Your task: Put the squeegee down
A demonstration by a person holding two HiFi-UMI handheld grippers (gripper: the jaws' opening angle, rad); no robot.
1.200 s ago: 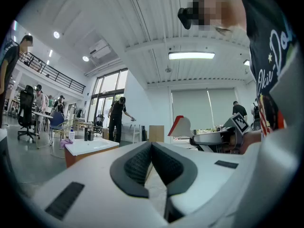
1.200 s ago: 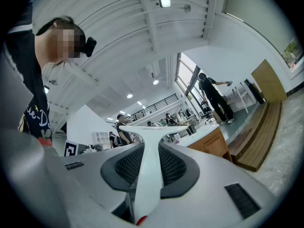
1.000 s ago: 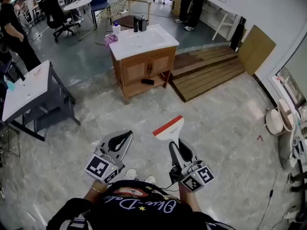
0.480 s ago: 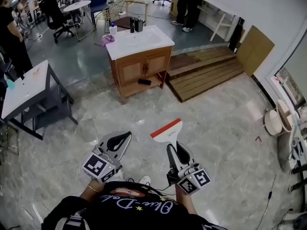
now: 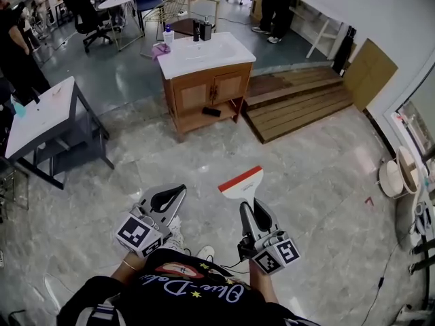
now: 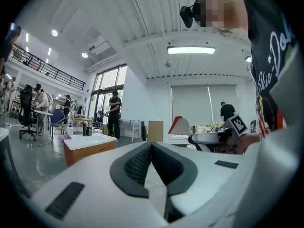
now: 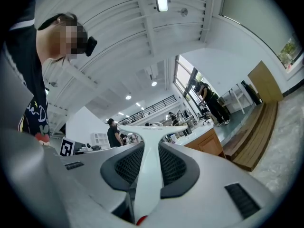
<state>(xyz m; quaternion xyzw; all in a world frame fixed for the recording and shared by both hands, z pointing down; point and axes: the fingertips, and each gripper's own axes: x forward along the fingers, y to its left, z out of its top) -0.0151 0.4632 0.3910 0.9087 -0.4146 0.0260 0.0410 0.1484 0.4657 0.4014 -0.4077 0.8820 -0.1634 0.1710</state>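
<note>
Marble floor (image 5: 319,175) beneath squeegee (image 5: 239,181), vanity (image 5: 207,90) beyond

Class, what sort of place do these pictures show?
Probably an open workshop or test hall, not a home: a washbasin cabinet stands alone mid-floor, a wooden platform lies beside it, office chairs stand behind.

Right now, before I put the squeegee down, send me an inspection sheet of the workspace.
Surface: tiled floor; nearest top is the white vanity, far ahead.
Job's things: squeegee, white with a red edge, held over the floor.
Clutter: bottles and a pink cloth on the vanity.
Grippers: right gripper shut on the squeegee handle; left gripper shut, empty.
Cables: one cable on the floor, right.
Surroundings: wooden platform, grey table, people at the back.
</note>
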